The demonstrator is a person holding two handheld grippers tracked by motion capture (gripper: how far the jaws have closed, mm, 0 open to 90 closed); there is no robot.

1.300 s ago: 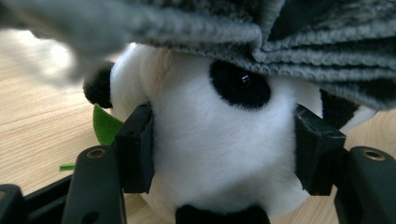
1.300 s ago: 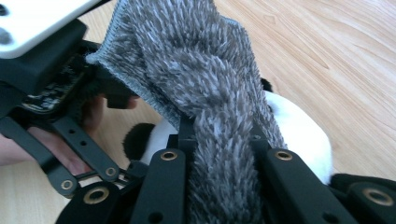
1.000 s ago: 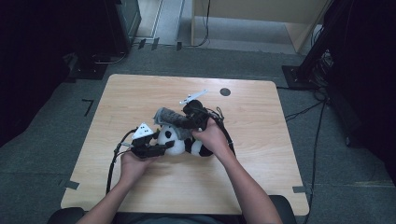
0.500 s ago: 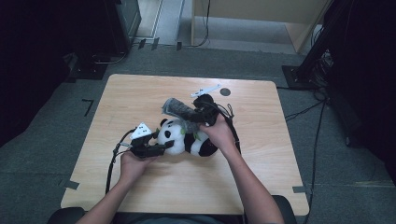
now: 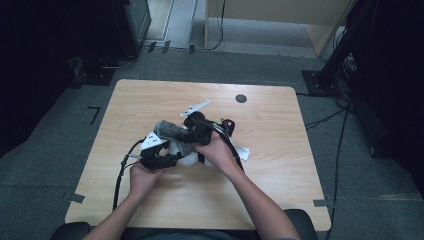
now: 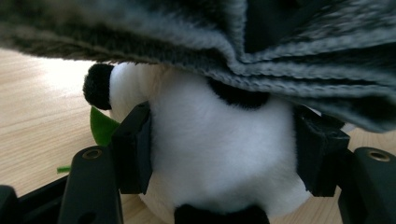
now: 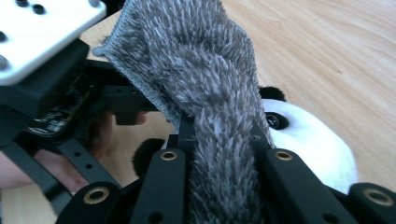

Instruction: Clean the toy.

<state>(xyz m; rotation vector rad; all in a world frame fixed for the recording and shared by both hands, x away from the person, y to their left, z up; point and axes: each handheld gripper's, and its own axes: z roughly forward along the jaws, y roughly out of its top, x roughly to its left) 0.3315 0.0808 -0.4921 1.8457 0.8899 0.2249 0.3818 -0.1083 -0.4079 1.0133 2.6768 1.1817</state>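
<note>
Draping cloth (image 7: 205, 93) over panda (image 6: 219, 154): right tongs (image 7: 219, 154), clamped on cloth, shifted across since earlier frames; left tongs (image 6: 219, 149) grip panda's head.

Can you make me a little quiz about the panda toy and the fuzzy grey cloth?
1. True or false: the left gripper has its jaws on both sides of the panda toy.
2. What does the right gripper pinch? A) the fuzzy grey cloth B) a green leaf C) a cable
3. Fill in: the panda rests on a wooden ____.

Key
1. True: its white body sits between the two black jaws.
2. A: the cloth is squeezed between the jaws and hangs over the panda.
3. table
</note>
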